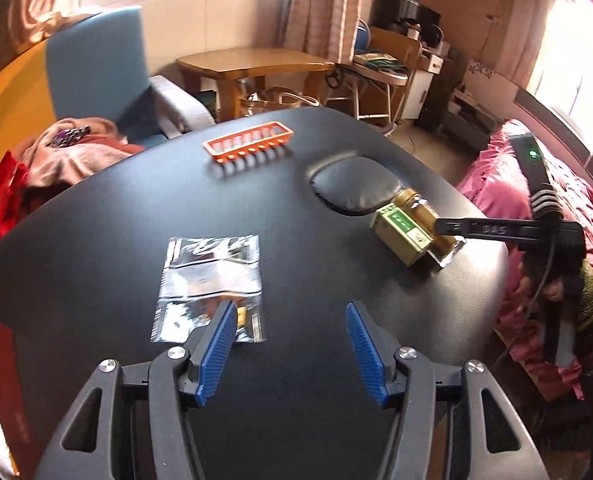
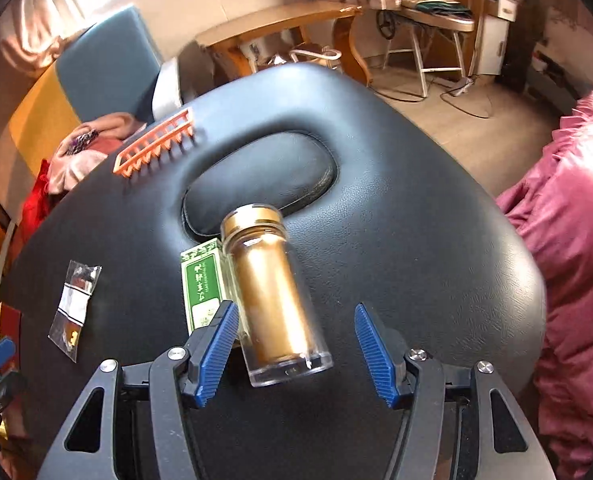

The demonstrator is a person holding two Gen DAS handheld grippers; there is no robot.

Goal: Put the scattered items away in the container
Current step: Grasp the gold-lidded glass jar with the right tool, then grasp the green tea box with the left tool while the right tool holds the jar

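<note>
An orange slotted basket [image 1: 248, 141] stands at the far side of the black padded table [image 1: 296, 264]; it also shows in the right wrist view [image 2: 155, 145]. A clear plastic packet [image 1: 212, 282] lies flat in front of my left gripper [image 1: 290, 312], which is open with its left finger over the packet's near corner. A clear jar of gold powder [image 2: 274, 292] lies on its side next to a green and gold box [image 2: 203, 284]. My right gripper [image 2: 294, 312] is open, its jaws on either side of the jar's base. The packet [image 2: 75, 306] lies at the left.
A black oval cushion [image 1: 350, 184] is set into the table beyond the jar. A blue armchair [image 1: 100, 72] with pink cloth stands far left, a wooden table [image 1: 252, 66] behind, and a pink bedspread [image 2: 568, 240] at the right.
</note>
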